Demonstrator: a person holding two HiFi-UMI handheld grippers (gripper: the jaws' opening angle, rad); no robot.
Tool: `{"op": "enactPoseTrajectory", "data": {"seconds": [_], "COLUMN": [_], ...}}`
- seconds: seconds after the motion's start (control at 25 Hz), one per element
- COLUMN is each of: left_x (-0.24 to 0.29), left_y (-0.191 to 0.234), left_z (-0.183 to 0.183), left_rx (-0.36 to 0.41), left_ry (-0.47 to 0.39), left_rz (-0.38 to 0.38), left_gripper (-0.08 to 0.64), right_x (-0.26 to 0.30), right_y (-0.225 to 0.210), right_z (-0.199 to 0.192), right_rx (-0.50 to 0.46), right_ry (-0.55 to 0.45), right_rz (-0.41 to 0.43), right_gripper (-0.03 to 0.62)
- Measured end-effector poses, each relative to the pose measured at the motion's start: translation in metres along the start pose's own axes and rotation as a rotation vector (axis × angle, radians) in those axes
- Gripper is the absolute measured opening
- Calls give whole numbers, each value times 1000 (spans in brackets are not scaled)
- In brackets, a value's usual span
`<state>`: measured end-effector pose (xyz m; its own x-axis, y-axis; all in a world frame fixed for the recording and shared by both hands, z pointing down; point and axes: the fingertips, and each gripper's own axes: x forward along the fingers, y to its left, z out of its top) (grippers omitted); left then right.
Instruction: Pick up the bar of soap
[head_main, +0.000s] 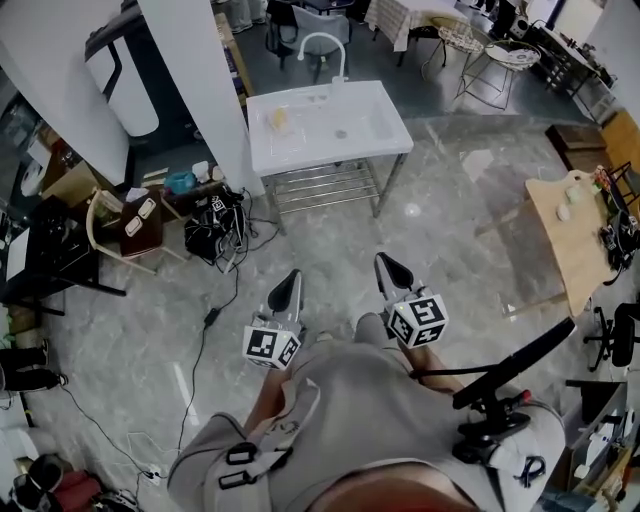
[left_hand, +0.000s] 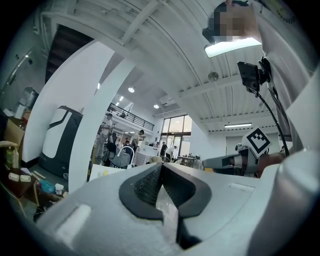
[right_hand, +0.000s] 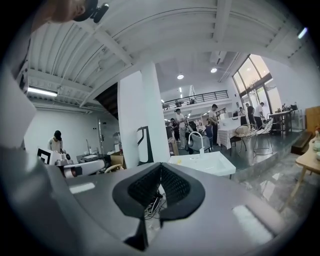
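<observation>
The bar of soap (head_main: 279, 118) is a small yellow lump on the left part of the white sink table (head_main: 385, 138), far ahead of me across the floor. It also shows as a yellow speck (right_hand: 178, 161) on the sink table (right_hand: 215, 165) in the right gripper view. My left gripper (head_main: 291, 279) and right gripper (head_main: 387, 263) are held close to the person's body and point toward the sink, well short of it. Both are shut with nothing between the jaws. The pads meet in each gripper view, at the left gripper (left_hand: 161, 168) and the right gripper (right_hand: 160, 167).
A curved faucet (head_main: 325, 45) stands at the sink's back edge, and a wire shelf (head_main: 325, 185) sits under it. A white pillar (head_main: 200, 80) rises left of the sink. Bags and cables (head_main: 215, 235) lie on the floor. A wooden table (head_main: 570, 240) stands at the right.
</observation>
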<state>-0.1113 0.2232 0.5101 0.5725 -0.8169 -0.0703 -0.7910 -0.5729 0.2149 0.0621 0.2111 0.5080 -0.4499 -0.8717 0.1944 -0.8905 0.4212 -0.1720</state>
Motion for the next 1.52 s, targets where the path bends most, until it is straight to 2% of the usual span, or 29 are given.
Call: {"op": "enactPoseTrajectory", "data": {"seconds": [0.24, 0.44, 0.6, 0.76, 1.04, 1.52], "left_x": [-3, 2, 17, 35, 83, 203], "left_y": [15, 21, 30, 52, 93, 146], "left_z": [-13, -22, -24, -20, -21, -19], "left_rx": [-16, -41, -28, -18, -23, -50], "left_ry": [18, 43, 49, 48, 50, 47], "left_rz": [22, 34, 32, 64, 114, 62], "left_gripper": [-8, -8, -8, -8, -8, -8], "right_x": [17, 31, 51, 79, 140, 246], "right_y": [-6, -7, -16, -22, -46, -123], "right_z": [-10, -10, -7, -2, 8, 29], "right_rx": [-3, 7, 17, 23, 22, 32], "right_ry": [47, 46, 41, 47, 48, 65], "right_rz": [-20, -8, 3, 26, 59, 42], "right_gripper": [2, 2, 2, 2, 2, 2]}}
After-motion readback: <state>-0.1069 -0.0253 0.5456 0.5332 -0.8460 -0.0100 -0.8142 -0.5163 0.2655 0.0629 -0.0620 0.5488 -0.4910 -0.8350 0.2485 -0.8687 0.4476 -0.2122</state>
